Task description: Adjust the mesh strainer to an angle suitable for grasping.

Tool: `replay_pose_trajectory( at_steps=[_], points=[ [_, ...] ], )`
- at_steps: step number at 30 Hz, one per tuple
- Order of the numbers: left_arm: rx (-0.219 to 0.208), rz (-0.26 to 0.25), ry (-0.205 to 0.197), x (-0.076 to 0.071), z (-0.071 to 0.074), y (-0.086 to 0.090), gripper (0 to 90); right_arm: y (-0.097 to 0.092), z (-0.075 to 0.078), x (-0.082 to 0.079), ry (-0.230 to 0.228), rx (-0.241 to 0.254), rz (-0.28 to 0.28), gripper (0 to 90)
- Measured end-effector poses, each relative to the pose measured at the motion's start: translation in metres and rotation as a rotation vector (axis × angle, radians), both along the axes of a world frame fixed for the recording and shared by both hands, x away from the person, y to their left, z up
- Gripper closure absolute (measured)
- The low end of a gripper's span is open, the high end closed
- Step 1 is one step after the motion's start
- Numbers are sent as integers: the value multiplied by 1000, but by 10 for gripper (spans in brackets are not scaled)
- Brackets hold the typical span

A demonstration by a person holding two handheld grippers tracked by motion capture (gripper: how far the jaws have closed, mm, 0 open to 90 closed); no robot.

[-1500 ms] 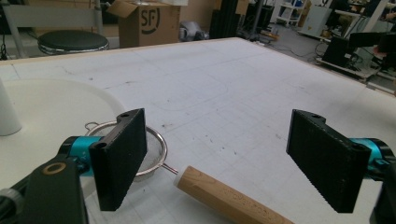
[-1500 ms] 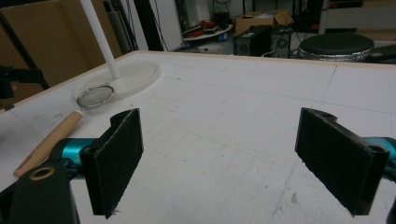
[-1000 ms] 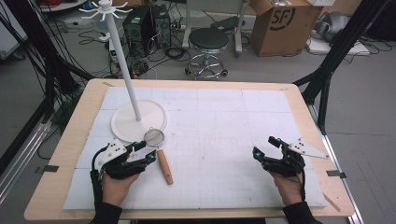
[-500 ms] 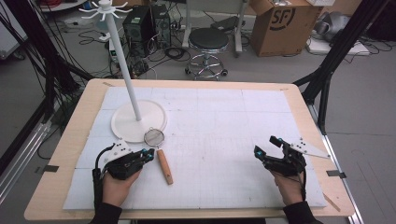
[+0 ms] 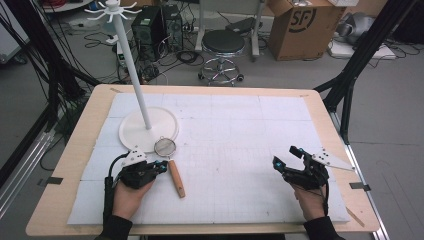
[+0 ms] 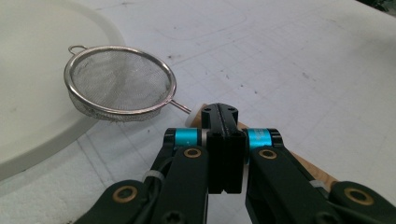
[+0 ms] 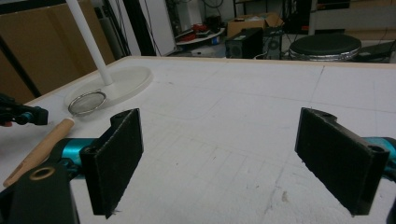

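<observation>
so you've got the table (image 5: 90, 107) with its white mat (image 5: 240, 150), and on the far left of it the rack (image 5: 148, 127), a tall pole on a round white base. the strainer (image 5: 165, 147) lies on the mat with its mesh bowl touching or slightly overlapping the near edge of that base, and its wooden handle (image 5: 176, 178) running back toward you. your left gripper (image 5: 159, 166) sits just left of the handle, right next to where wood meets the wire neck; in the left gripper view its jaws are pressed together with nothing between them, and the handle peeks out behind and under the tips. your right gripper (image 5: 289, 156) is well apart on the right side of the mat, jaws wide apart, holding nothing, just parked. so to me this looks like the approach step: you're lined up on the strainer but haven't grabbed it, and i'd guess the job is getting it hung on the hooks up top of the rack. next move, i think, you need to spread the left jaws first, since closed tips will just nudge the handle sideways, then come down across the handle and pinch the wood, not the thin wire, so it doesn't swivel when you lift.
</observation>
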State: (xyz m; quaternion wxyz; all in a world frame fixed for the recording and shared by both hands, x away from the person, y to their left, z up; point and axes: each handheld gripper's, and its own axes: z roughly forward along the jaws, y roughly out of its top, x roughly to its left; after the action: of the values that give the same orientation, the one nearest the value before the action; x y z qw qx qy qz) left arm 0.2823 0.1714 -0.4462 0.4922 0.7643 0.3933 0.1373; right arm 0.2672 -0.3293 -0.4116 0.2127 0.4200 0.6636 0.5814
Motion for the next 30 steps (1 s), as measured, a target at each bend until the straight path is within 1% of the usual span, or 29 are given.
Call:
replay_pose_trajectory(
  at_steps=[1, 3, 6, 8, 9, 13, 14, 19, 20, 22, 23, 26, 27, 30],
  points=[
    [0, 2, 9, 1, -1, -1, 900, 0, 0, 0, -5, -1, -2, 141],
    [1, -12, 29, 4, -3, -1, 900, 0, 0, 0, -3, 1, -1, 141],
    [12, -10, 44, 5, -5, -3, 900, -1, 0, 0, -5, 1, 2, 141],
    [17, -2, 47, 6, -6, -3, 900, -1, 0, -1, -5, 0, 3, 142],
    [29, 4, 52, 7, -6, -5, 900, -1, 0, -1, -3, 1, 2, 142],
    [42, 0, 56, 9, -6, -7, 900, 0, 1, -2, -2, 1, 3, 142],
    [49, -9, 57, 12, -6, -8, 900, -1, 0, -2, -4, -1, 4, 142],
    [53, -15, 60, 19, -7, -15, 900, -3, 0, -4, 4, -3, -5, 142],
    [53, -15, 60, 19, -7, -15, 900, -4, 0, -5, -3, -6, -7, 142],
    [53, -22, 62, 21, -7, -19, 900, -7, 0, -7, 4, 3, -13, 142],
    [62, -28, 61, 22, -7, -20, 900, -8, 0, -8, 6, 6, -16, 142],
    [69, -44, 64, 28, -7, -28, 900, -11, 0, -10, 3, 5, -26, 142],
    [69, -44, 64, 28, -7, -28, 900, -11, 0, -11, 5, 6, -29, 142],
    [84, -68, 64, 32, -6, -34, 900, -13, 0, -13, 7, 6, -35, 142]
  ],
)
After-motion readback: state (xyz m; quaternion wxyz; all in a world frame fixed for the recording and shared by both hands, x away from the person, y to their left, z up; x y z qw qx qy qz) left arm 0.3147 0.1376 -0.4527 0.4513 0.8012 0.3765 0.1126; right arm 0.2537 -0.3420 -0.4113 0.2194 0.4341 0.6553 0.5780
